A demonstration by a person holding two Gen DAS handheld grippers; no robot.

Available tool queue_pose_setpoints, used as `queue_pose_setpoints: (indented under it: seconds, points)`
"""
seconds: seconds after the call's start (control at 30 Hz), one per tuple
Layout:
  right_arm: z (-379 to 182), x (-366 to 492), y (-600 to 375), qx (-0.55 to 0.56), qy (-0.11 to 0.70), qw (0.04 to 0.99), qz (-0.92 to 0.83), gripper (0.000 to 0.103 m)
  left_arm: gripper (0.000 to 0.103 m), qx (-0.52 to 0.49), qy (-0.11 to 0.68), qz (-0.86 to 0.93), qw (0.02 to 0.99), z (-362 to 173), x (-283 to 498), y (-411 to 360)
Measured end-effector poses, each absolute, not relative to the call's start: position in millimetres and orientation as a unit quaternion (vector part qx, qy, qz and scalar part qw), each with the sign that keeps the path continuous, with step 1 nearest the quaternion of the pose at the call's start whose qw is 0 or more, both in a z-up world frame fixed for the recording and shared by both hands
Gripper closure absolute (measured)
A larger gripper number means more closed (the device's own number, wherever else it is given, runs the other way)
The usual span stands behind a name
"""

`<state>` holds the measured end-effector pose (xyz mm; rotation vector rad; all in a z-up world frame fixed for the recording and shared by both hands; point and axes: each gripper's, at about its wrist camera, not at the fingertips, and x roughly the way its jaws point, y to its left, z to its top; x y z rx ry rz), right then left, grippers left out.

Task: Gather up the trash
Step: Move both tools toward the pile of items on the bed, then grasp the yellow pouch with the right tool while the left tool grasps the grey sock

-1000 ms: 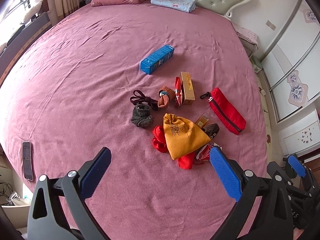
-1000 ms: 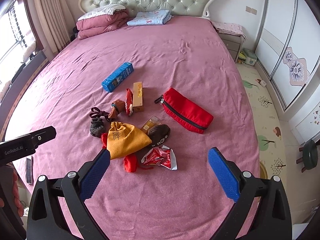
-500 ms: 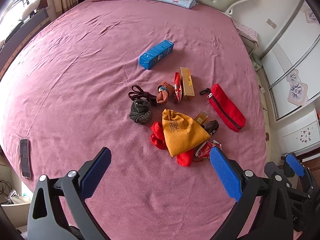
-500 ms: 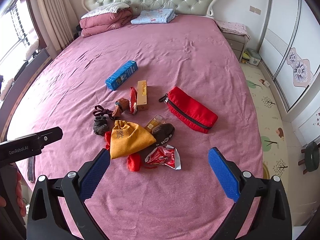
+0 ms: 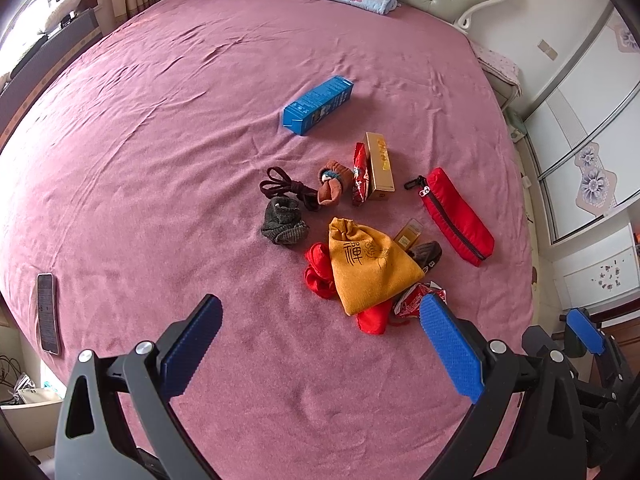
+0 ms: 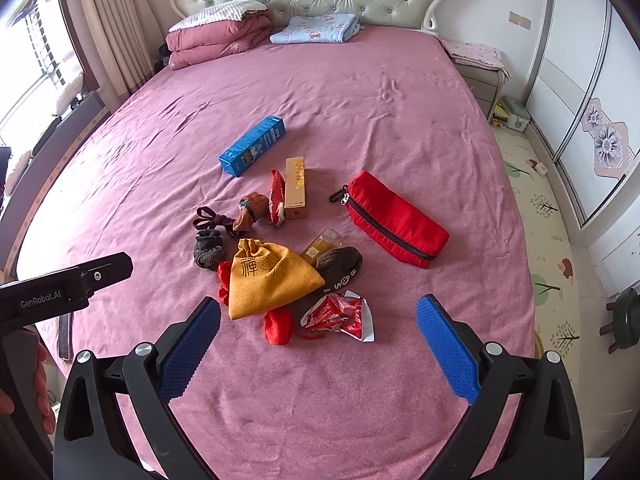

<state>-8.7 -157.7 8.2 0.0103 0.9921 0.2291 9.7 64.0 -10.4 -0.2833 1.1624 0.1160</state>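
Note:
A cluster of items lies on the pink bed (image 6: 360,100). A crumpled red-and-silver wrapper (image 6: 340,316) lies nearest, beside an orange drawstring pouch (image 6: 272,276). A blue box (image 6: 253,145), a gold box (image 6: 296,188), a red snack packet (image 6: 276,198) and a small amber bottle (image 6: 320,245) lie further back. My right gripper (image 6: 318,328) is open and empty, above the bed just short of the wrapper. My left gripper (image 5: 320,326) is open and empty, near the pouch (image 5: 370,264); its right finger hides part of the wrapper (image 5: 414,300).
A red zip pouch (image 6: 394,220), rolled socks (image 6: 208,248), a dark cord (image 6: 214,218), red cloth pieces (image 6: 277,326) and a brown case (image 6: 340,264) lie among the items. A phone (image 5: 47,312) lies at the bed's left edge. Folded bedding (image 6: 220,38) sits by the headboard.
Both grippers have drawn back a little and tilted; the items sit slightly farther up in both views. Nothing on the bed has moved.

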Motion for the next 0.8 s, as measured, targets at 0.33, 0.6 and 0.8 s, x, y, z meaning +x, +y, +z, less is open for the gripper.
queue_pose_setpoints:
  seconds: [0.33,0.6,0.8]
  points:
    - [0.9,1.0,-148.5,0.000,0.482,0.868,0.118,0.009,0.004,-0.140,0.555,0.058,0.818,-18.3,18.4,70.4]
    - [-9.3,12.4,-137.5,-0.006,0.489,0.863,0.128,0.009,0.004,-0.150,0.567,0.062,0.807,-32.5,26.0,79.7]
    - [-27.0,26.4,-124.9,-0.017,0.503,0.853,0.140,0.009,0.004,-0.171,0.584,0.071,0.791,-54.3,33.1,94.2]
